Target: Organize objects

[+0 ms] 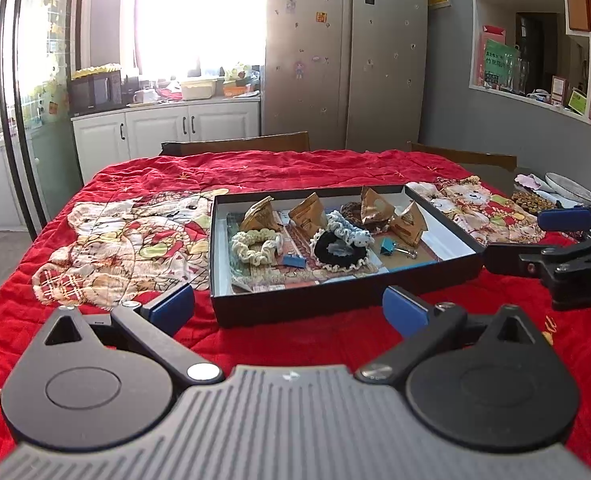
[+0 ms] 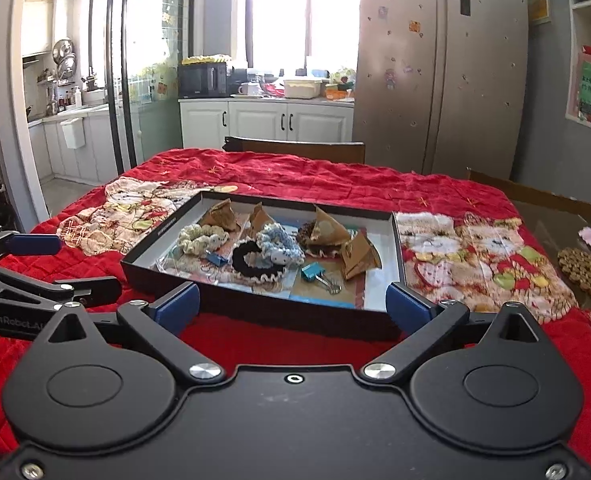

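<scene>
Box: shallow black box point(image 1: 335, 300), white inside, open top, on the red quilt point(image 1: 255, 168); every place below is given from the box.
Box contents: four brown paper packets along the far half, one point(image 2: 221, 216) at far left, one point(image 2: 359, 258) toward the right wall.
Scrunchies: cream one point(image 1: 255, 246) at left centre; black one point(image 1: 337, 252) with a pale frilled edge at the middle; blue-and-white one point(image 2: 279, 246) touching the black one's far edge; a dark patterned one at the far side, mostly hidden under a packet.
Clips: light-blue binder clip point(image 2: 313, 272) with metal handles, near-right part of the floor; flat blue clip point(image 1: 293, 260) near the cream scrunchie, type unclear.
Liner: printed sheets under everything on the floor, print unreadable.
Left gripper point(image 1: 289, 308): jaws wide, nothing between them; hovering in front of the near wall, clear of it, blue pads roughly bracketing the near-left stretch.
Right gripper point(image 2: 293, 306): jaws wide, nothing gripped; in front of the near wall, pads spread almost as wide as that wall in its own view; contact with the wall can't be told.
Right of box: round beaded coaster point(image 2: 585, 274) and a white plate point(image 1: 569, 188), well apart from the box.
Behind box: two wooden chair backs past the quilt, one point(image 1: 235, 146) visible from both views.
</scene>
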### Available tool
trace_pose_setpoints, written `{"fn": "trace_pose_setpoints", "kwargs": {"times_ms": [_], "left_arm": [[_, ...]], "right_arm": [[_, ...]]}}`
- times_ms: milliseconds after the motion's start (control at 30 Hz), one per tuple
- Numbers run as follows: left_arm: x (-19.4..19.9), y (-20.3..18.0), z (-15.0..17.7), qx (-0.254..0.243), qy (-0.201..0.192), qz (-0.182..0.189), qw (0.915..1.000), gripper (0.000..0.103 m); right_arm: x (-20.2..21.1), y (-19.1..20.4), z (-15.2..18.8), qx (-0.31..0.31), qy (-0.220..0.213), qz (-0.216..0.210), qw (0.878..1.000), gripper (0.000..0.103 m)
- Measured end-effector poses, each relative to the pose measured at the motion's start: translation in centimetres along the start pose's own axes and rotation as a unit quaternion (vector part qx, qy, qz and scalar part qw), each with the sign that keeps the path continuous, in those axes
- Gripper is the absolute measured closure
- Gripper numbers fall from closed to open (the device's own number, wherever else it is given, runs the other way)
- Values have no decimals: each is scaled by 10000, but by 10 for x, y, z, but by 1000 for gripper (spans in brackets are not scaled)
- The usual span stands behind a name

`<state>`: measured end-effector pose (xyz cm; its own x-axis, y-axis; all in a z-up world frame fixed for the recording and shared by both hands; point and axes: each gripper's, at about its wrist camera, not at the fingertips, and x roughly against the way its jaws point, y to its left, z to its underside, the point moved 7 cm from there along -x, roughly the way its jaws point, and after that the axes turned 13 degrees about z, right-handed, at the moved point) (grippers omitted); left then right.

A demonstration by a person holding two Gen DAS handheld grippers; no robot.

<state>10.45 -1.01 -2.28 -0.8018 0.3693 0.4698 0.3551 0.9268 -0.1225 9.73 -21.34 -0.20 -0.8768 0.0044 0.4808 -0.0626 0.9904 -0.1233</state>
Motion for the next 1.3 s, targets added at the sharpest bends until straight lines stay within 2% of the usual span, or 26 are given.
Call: {"fn": "trace_pose_setpoints", "kwargs": {"times_ms": [400,667,1300], "left_arm": [[8,-9,14,102,14,-49,9999,0],[13,-16,21,113,-34,-39,9999,0],[11,-22,28,43,25,7,10000,0]], "right_arm": [[2,-8,30,-193,334,294,9988,3],[7,-11,38,-402,348,441,9976,1],[3,-6,48,-399,553,381,9969,0]]}}
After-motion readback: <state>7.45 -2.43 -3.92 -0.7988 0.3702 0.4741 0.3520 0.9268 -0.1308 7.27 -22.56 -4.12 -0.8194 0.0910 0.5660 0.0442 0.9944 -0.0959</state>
